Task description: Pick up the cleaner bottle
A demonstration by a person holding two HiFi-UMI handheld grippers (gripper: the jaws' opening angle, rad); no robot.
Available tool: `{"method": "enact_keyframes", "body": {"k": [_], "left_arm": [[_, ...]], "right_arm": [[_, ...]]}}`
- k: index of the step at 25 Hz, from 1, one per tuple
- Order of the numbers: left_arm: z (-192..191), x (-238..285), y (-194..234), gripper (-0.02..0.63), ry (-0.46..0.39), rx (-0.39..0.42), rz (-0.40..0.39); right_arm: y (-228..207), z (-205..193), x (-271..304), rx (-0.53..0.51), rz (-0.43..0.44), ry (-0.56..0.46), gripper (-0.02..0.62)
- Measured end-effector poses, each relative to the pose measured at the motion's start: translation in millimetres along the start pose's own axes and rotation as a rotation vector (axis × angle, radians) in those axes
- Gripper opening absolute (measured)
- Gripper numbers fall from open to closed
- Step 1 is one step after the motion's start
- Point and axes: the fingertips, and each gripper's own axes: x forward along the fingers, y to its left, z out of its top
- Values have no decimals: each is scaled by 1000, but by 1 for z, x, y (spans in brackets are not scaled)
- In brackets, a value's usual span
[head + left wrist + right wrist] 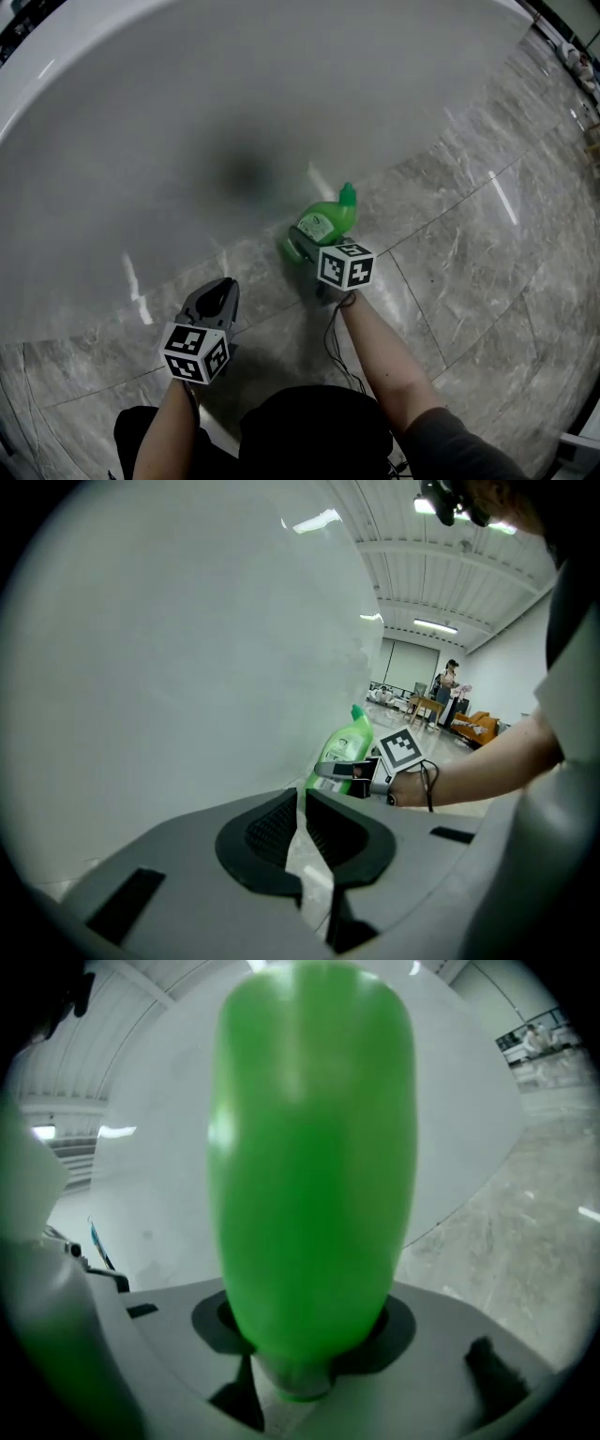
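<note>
A green cleaner bottle (328, 223) with a green cap leans tilted on the marble floor, right against a big white curved wall. My right gripper (302, 247) reaches it from the near side and its jaws hold the bottle's body. In the right gripper view the bottle (309, 1166) fills the middle, seated between both dark pads. The left gripper view shows the bottle (342, 744) with a grey finger (345, 768) of the right gripper across it. My left gripper (223, 285) hovers to the left over the floor, apart from the bottle, jaws together and empty (302, 803).
The white curved wall (234, 94) takes up the whole far and left side. Grey marble floor (469, 272) spreads to the right and near. A thin black cable (333, 337) hangs from the right wrist. A person, tables and an orange seat (473, 726) stand far off.
</note>
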Motion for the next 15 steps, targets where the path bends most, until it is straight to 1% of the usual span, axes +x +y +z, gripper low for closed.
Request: {"method": "enact_keyframes", "body": {"k": [2,4,6,8,11,13,15], "left_arm": [[2,-1,1,38,-9,-6,-3],[3,-3,1,38,-18,-12,-9],[3,-4,1,38,-22,-12,-18],[3,-5,0,38,-24,-21,-32],[8,-5,0,38,-42,-38,-54],[15,-7,1,38,-54,-35,-62],[25,-12,-1,38,-60,-35,-69]], "right_arm": [[0,-1,-2,78,20,-15,198],[3,-2,-6,189,70,-43,196],[11,2,-11,324,135,-109,195],[23,13,-19,430,195,-188,195],[41,24,-28,512,259,-251,195],[54,31,-34,522,280,-257,195],[66,37,-45,525,279,-244,195]]}}
